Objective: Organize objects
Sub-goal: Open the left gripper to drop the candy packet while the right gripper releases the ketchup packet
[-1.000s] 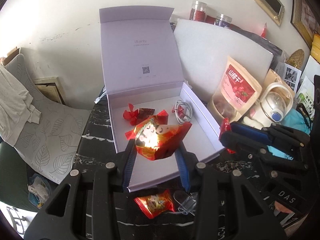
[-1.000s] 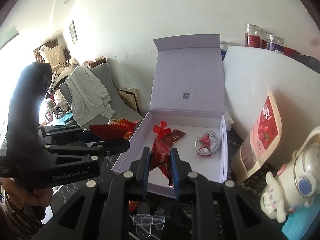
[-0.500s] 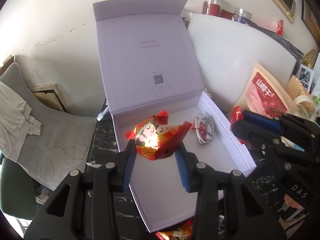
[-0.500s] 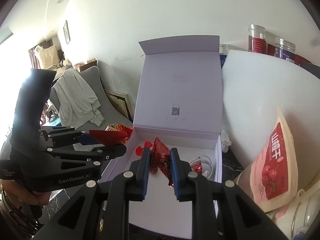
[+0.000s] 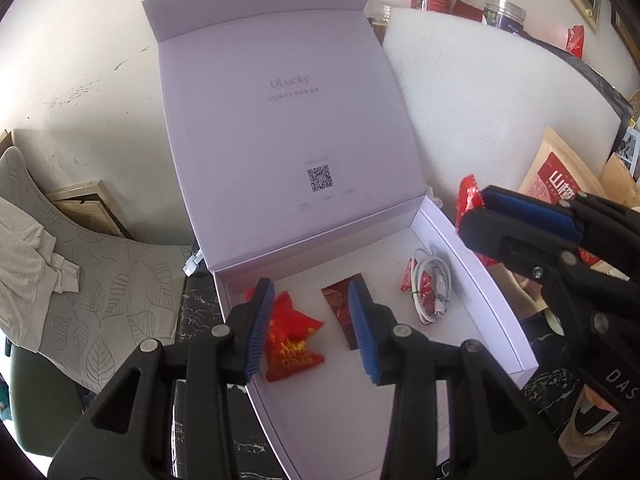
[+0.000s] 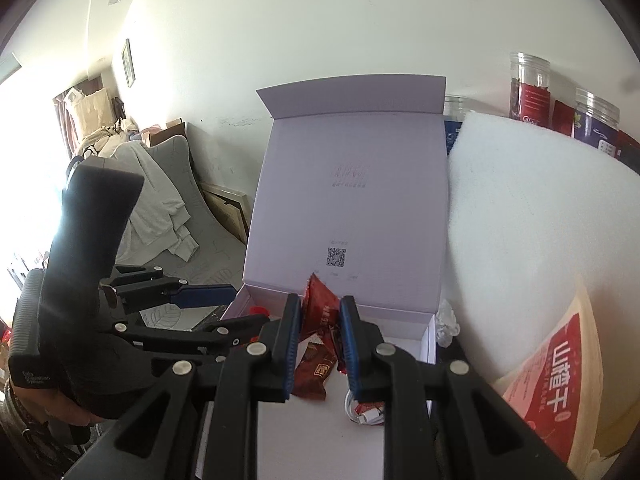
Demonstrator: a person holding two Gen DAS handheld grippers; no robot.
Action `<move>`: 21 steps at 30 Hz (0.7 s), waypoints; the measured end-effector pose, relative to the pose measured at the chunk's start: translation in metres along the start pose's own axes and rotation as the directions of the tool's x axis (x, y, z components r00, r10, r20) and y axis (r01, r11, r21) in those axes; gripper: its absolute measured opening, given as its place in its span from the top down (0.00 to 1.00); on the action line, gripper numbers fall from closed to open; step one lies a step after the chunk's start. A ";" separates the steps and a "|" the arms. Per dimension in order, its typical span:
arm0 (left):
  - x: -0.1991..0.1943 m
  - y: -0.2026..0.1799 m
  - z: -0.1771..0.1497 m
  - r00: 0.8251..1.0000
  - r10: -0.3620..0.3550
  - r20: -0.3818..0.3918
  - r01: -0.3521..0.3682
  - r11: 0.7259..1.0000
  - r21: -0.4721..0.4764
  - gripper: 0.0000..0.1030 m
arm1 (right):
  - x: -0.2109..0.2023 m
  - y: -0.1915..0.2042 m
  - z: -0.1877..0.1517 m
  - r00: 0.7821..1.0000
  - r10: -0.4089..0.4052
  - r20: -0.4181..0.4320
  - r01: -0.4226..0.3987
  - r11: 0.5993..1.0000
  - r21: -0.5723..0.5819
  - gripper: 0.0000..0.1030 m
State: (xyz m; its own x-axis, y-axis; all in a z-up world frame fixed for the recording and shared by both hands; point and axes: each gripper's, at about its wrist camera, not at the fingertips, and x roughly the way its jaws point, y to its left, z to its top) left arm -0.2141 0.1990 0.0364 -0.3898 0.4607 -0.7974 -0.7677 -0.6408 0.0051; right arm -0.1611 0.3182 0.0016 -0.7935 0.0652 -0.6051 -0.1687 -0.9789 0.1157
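- While its blue-padded jaws stand spread with nothing between them, the left gripper (image 5: pixel 314 320) hovers over the open lilac box (image 5: pixel 476 264).
- A bright red snack packet (image 5: pixel 294 340) lies on the box floor, at 7 o'clock of the gripper's gap, just beside the left pad.
- A dark brown packet (image 5: pixel 340 312) lies flat at 3 o'clock of it.
- A coiled white cable (image 5: pixel 432 284) sits toward 3 o'clock, near the box wall.
- The right gripper (image 6: pixel 318 332) is clenched on a dark red packet (image 6: pixel 320 304), held above the box.
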 end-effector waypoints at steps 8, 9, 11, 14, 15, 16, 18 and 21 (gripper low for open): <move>0.031 0.003 0.001 0.998 0.028 -0.053 -0.028 1.000 0.009 0.64 | 0.030 -0.012 -0.008 0.998 -0.007 -0.059 0.008 1.000 0.016 0.81; 0.035 0.003 0.000 0.998 0.032 -0.059 -0.032 0.999 0.012 0.64 | 0.035 -0.014 -0.010 0.998 -0.011 -0.068 0.012 1.000 0.018 0.81; 0.041 0.003 -0.002 0.997 0.036 -0.068 -0.034 0.999 0.016 0.64 | 0.044 -0.016 -0.013 0.996 -0.014 -0.089 0.017 1.000 0.024 0.81; 0.049 0.003 -0.003 0.996 0.041 -0.081 -0.040 0.999 0.019 0.64 | 0.055 -0.019 -0.017 0.993 -0.024 -0.114 0.026 0.999 0.020 0.81; 0.051 0.004 -0.004 0.995 0.042 -0.085 -0.040 0.999 0.020 0.64 | 0.057 -0.019 -0.018 0.993 -0.029 -0.118 0.032 0.999 0.022 0.80; 0.053 0.004 -0.005 0.995 0.041 -0.090 -0.039 0.999 0.018 0.64 | 0.061 -0.021 -0.018 0.991 -0.035 -0.126 0.039 0.999 0.023 0.79; 0.056 0.005 -0.006 0.995 0.038 -0.097 -0.036 0.999 0.018 0.64 | 0.068 -0.023 -0.017 0.989 -0.049 -0.139 0.052 0.998 0.022 0.79; 0.059 0.005 -0.009 0.993 0.051 -0.106 -0.049 0.999 0.019 0.63 | 0.076 -0.023 -0.019 0.985 -0.068 -0.157 0.070 0.998 0.008 0.78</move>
State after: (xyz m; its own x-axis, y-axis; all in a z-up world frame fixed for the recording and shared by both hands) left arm -0.2364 0.2169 -0.0160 -0.3722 0.3595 -0.8557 -0.7570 -0.6510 0.0558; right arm -0.2059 0.3422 -0.0623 -0.6788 0.1000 -0.7274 -0.2282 -0.9704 0.0795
